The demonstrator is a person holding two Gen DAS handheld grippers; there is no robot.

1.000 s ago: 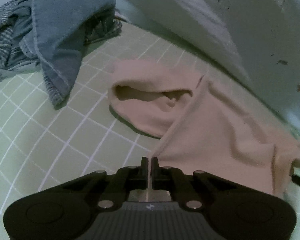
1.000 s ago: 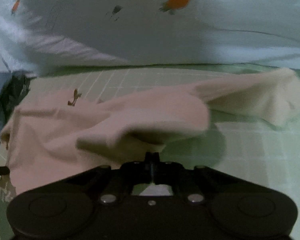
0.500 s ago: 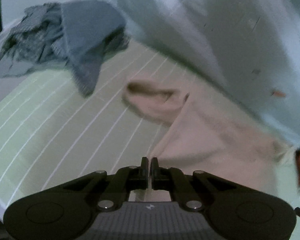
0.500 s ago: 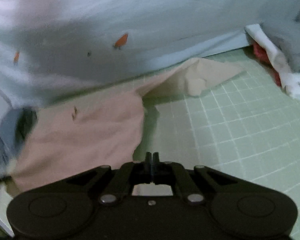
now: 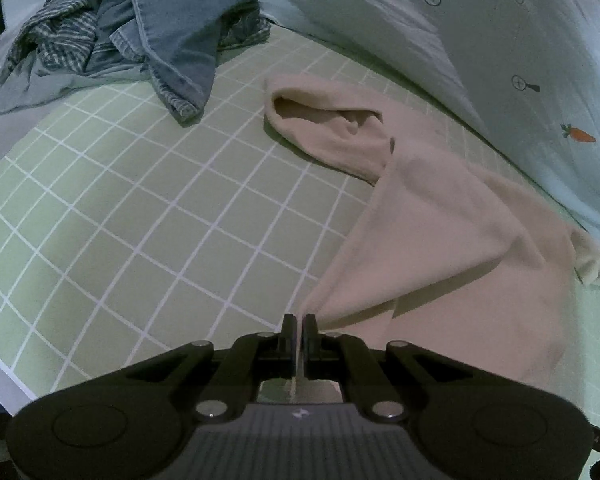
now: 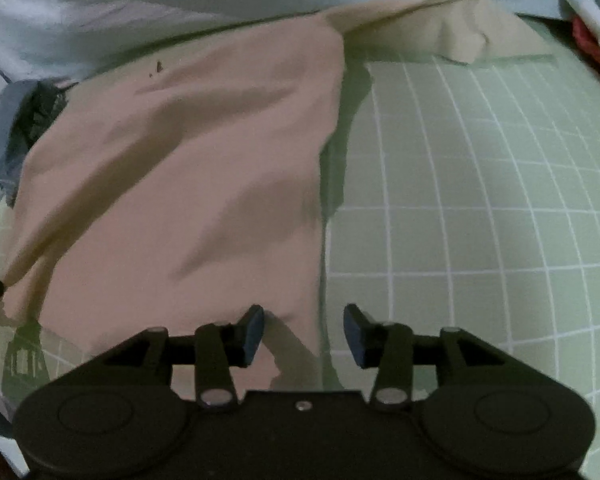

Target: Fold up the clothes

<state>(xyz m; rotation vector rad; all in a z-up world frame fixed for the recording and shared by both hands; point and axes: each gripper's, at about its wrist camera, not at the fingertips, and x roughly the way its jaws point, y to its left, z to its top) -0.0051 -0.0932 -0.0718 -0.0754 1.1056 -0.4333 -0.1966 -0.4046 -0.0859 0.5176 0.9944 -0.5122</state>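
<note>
A beige-pink garment (image 5: 452,240) lies spread on the green grid mat (image 5: 160,208), one sleeve (image 5: 324,120) reaching toward the far side. My left gripper (image 5: 299,326) is shut on the garment's near left corner, holding it slightly raised. In the right wrist view the garment (image 6: 188,184) fills the left half, its right edge running down the middle. My right gripper (image 6: 304,330) is open over the garment's near right corner; the cloth lies between and under the fingers, not pinched.
A heap of blue denim and striped clothes (image 5: 140,32) sits at the mat's far left. A light blue printed sheet (image 5: 500,40) borders the far side. A red and white item (image 6: 592,36) lies at the far right. Bare mat (image 6: 480,220) extends to the right.
My right gripper has opened and let go of the garment's corner. The garment has been drawn toward me and laid flatter on the mat. The left gripper stays shut on its corner.
</note>
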